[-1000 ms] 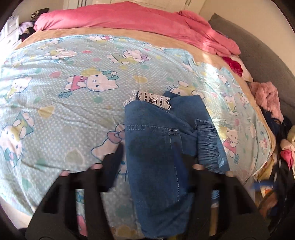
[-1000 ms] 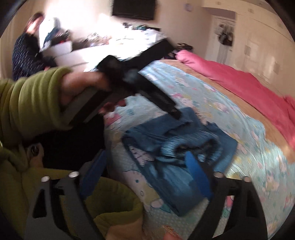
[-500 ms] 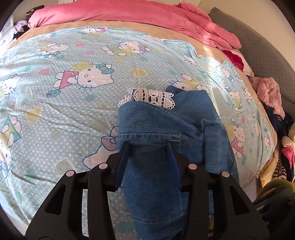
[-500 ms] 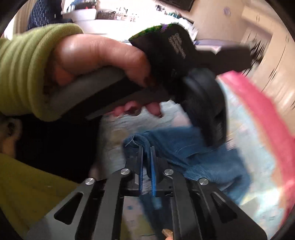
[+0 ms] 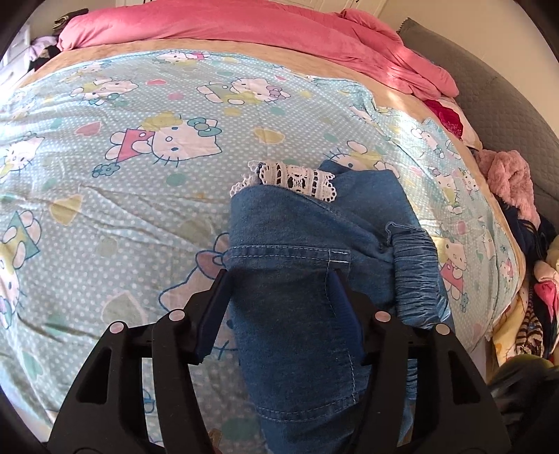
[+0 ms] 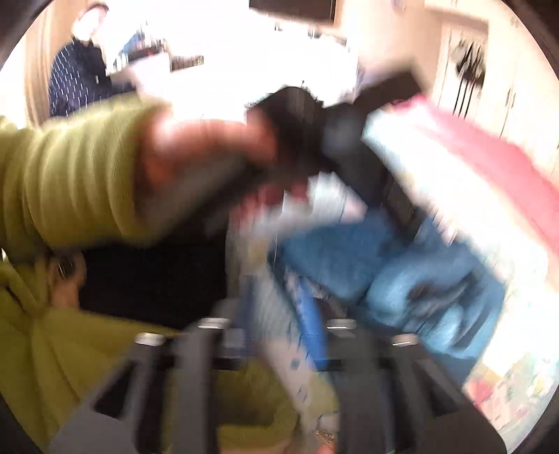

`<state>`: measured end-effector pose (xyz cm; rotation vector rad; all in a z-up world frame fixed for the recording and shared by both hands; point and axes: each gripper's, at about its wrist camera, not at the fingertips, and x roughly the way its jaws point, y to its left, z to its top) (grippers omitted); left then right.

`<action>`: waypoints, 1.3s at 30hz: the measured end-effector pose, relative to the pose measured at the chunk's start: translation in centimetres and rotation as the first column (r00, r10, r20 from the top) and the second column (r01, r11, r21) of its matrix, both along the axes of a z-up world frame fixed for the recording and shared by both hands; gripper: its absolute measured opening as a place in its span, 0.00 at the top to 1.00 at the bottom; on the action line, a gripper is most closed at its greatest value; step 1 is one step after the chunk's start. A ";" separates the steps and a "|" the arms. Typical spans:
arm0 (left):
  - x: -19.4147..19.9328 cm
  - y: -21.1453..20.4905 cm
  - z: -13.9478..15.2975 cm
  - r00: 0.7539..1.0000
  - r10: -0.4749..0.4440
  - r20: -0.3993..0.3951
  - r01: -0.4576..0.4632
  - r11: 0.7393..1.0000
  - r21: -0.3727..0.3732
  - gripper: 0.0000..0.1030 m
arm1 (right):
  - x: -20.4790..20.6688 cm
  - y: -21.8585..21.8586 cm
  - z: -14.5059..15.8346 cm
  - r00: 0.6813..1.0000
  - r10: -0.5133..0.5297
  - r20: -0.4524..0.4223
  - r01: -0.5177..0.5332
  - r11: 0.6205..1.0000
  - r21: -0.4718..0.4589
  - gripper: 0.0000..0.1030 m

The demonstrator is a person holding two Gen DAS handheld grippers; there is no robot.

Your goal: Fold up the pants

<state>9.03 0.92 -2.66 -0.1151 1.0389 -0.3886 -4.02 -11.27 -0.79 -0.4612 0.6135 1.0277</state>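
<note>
Straddling a folded strip of blue denim pants (image 5: 300, 279), the left gripper (image 5: 279, 279) points down at a bed covered by a light-blue cartoon-cat sheet (image 5: 139, 174). Its 2 jaws are opening: the right finger lies against the denim's edge, while the left finger stands just clear of the cloth, so the fabric sits between them unpinched. The pants lie bunched near the bed's right side, with a band of white lace trim (image 5: 293, 178) peeking out at the far fold and a gathered elastic waistband (image 5: 415, 276) off to the right. A pink duvet (image 5: 244, 24) is heaped along the far edge. From the right wrist view, heavily blurred, the right gripper (image 6: 279, 307) also has its jaws opening, and nothing can be made out pinched between them; the denim sits just ahead. A hand (image 6: 195, 157) in an olive-green sleeve (image 6: 70, 174) holds the other tool above the pants.
</note>
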 end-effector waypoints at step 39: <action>-5.6 1.3 6.8 0.959 0.080 0.273 -0.103 0.992 0.071 0.14 | 4.0 -10.9 5.8 0.900 -0.433 -0.048 0.433 0.877 0.206 0.29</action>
